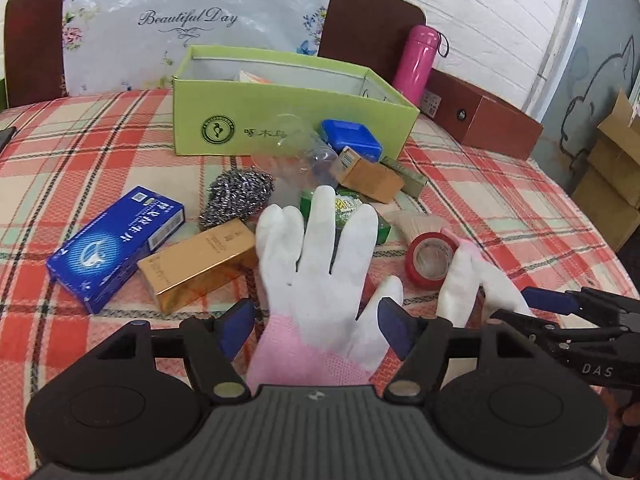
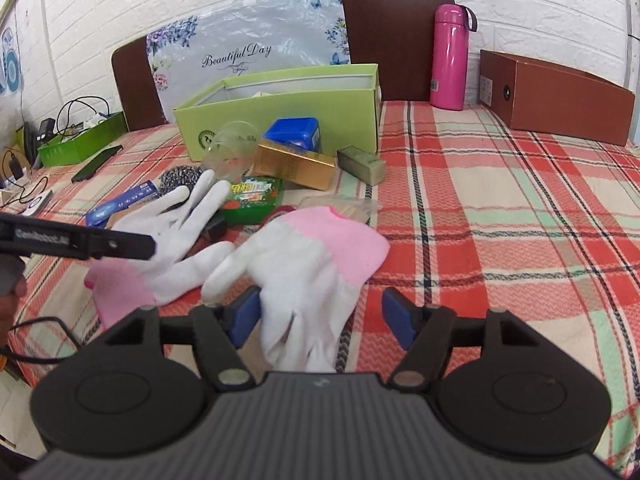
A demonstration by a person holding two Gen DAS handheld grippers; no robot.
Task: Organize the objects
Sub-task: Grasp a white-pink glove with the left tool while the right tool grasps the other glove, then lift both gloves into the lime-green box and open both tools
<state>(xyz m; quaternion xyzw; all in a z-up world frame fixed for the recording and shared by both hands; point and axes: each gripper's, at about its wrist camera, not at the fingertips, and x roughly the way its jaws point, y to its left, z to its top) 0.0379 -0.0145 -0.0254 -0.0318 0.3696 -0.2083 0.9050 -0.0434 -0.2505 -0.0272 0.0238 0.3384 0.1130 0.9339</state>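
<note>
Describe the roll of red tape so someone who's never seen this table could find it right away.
Start at the green box at the back of the plaid cloth and come toward the two white gloves. The red tape lies between them, touching the fingertips of the right glove. It is the only ring-shaped thing there.

We are reading "Beautiful Day" on the floral panel behind the green box (whose Chinese lettering we are only partly making out), and "DAS" on the right gripper.
</note>
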